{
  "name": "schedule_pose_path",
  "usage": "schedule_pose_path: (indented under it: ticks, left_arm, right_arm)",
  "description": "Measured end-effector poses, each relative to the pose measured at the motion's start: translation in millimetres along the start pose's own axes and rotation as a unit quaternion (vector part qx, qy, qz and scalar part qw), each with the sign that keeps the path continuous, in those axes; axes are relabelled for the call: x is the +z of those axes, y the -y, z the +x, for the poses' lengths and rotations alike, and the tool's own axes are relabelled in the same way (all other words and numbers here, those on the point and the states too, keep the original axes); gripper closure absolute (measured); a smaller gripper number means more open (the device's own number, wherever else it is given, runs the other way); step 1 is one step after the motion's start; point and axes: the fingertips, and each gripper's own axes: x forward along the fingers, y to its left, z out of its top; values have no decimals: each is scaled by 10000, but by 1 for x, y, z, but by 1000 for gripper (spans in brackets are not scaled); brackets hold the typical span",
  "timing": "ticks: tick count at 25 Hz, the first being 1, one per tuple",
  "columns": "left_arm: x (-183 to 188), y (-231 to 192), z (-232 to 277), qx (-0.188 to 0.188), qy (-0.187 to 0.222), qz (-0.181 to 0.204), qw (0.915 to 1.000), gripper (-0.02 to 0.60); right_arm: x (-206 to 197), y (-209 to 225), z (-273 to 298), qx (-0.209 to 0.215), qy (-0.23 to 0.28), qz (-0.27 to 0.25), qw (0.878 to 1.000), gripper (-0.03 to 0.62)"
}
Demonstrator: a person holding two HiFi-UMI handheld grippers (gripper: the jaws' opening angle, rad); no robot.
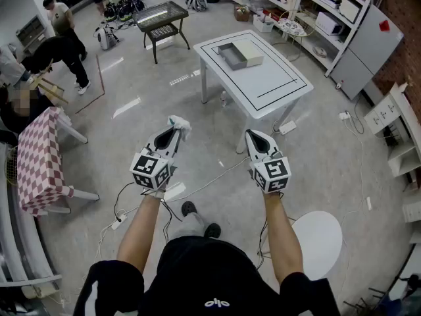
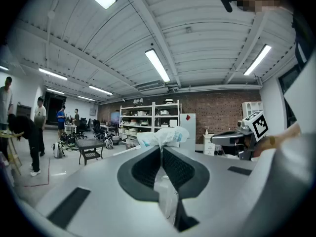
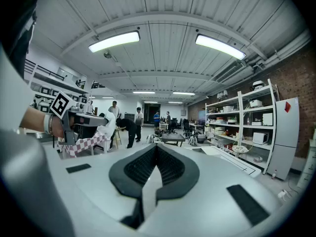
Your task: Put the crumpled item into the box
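Clamping gripper: left gripper (image 1: 172, 135), jaws pinched on crumpled white plastic wad (image 1: 179, 124), which pokes out past the tips.
Other gripper: right gripper (image 1: 255, 139), jaws pressed together, nothing between them.
Box: flat open grey-and-cream box (image 1: 241, 53), 1 o'clock from the wad, well apart.
Support: white rectangular table (image 1: 276, 84) under the box.

Both bare forearms (image 1: 141, 232) reach forward side by side, level with each other. The left gripper (image 1: 173, 133) has its fingers (image 2: 174, 169) pressed shut on a crumpled item (image 2: 163, 136), which sticks out past their tips. The right gripper (image 1: 254, 137) points ahead with its fingers (image 3: 170, 168) closed tip to tip.
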Motion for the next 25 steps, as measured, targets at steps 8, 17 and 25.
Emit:
schedule_pose_path:
  ticks: [8, 17, 25]
  left_arm:
    - [-2, 6, -1, 1, -10, -14, 10000, 560]
    - [-15, -16, 29, 55, -59, -102, 9999, 560]
    - [-22, -73, 106, 66, 21, -247, 9997, 560]
  right_arm:
    - [-2, 2, -4, 5, -2, 50, 10000, 586]
    - [-4, 22, 33, 110, 35, 101, 9999, 586]
    - [0, 70, 117, 149, -33, -51, 9999, 586]
